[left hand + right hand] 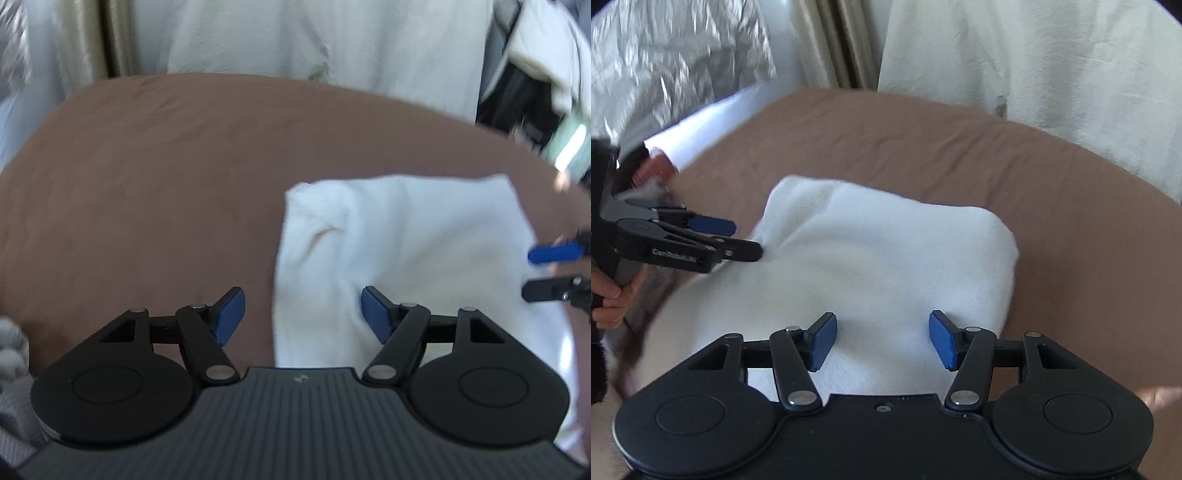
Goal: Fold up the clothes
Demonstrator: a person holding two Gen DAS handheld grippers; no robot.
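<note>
A white folded garment (pixel 413 236) (pixel 879 258) lies on a brown sheet (pixel 147 184) (pixel 1071 221). My left gripper (pixel 303 314) hovers open over the garment's left edge; the edge lies between its blue pads, which do not touch it. In the right wrist view the left gripper (pixel 738 240) comes in from the left, its tips at the garment's left side. My right gripper (pixel 882 339) stands open above the garment's near part with nothing pinched. In the left wrist view the right gripper (pixel 543 271) shows at the garment's right edge, fingers apart.
Cream fabric (pixel 332 37) (pixel 1052 55) hangs behind the bed, next to a beige curtain (pixel 92 37) (pixel 834 40). Crinkled silver foil (pixel 665 55) is at the far left. Dark clutter (pixel 524 96) sits at the far right. A hand (pixel 609 299) holds the left gripper's handle.
</note>
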